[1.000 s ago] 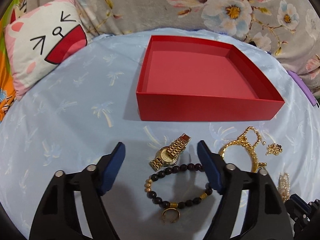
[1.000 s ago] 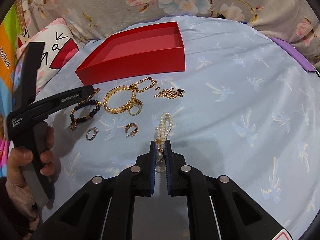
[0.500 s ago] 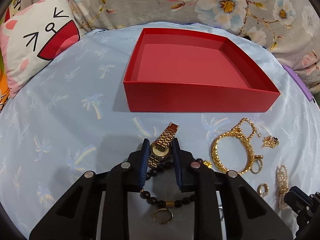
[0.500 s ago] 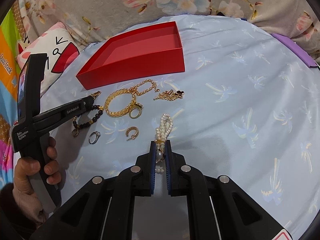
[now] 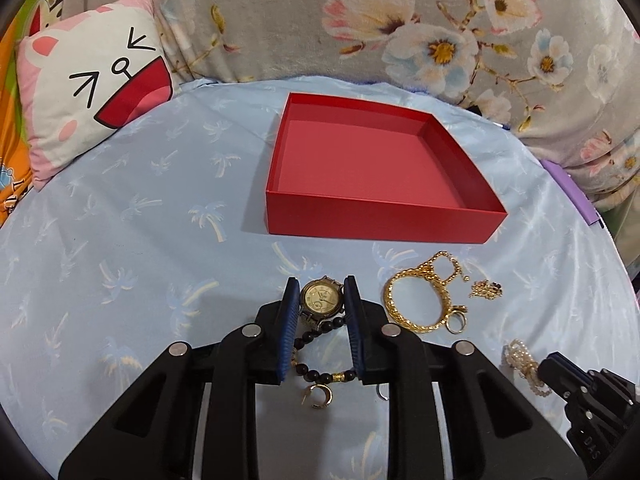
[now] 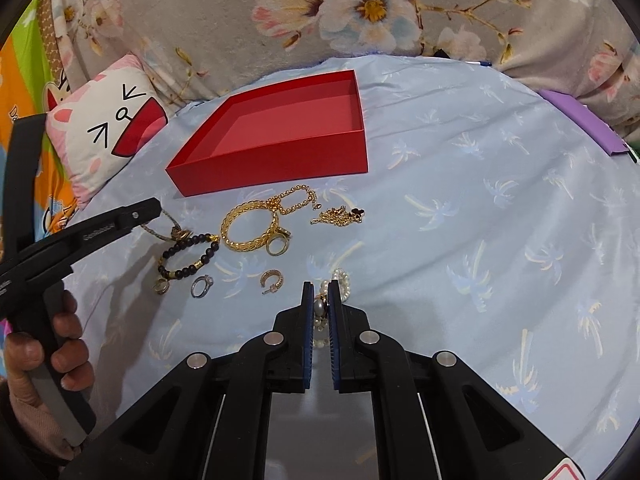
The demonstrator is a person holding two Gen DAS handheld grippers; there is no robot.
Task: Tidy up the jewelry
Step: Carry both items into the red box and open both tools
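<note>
My left gripper [image 5: 321,292] is shut on a gold watch [image 5: 321,299], lifted off the blue cloth with its face toward the camera. A black bead bracelet [image 5: 320,372] lies beneath it. My right gripper [image 6: 320,300] is shut on a pearl bracelet [image 6: 340,278], raised a little above the cloth. An open red box [image 5: 376,168] stands empty beyond the jewelry; it also shows in the right wrist view [image 6: 276,132]. A gold bangle [image 6: 248,228], gold chains [image 6: 338,214] and several rings lie loose on the cloth.
A cat-face pillow [image 5: 88,80] lies at the far left. A floral grey blanket [image 5: 400,20] rises behind the box. A purple item [image 6: 580,124] lies at the far right edge. A silver ring [image 6: 201,286] and hoop earring [image 6: 273,280] lie near the right gripper.
My left gripper closed on the gold watch and lifted it off the cloth, turning its face up. My right gripper stayed shut on the pearl bracelet and raised it slightly.
</note>
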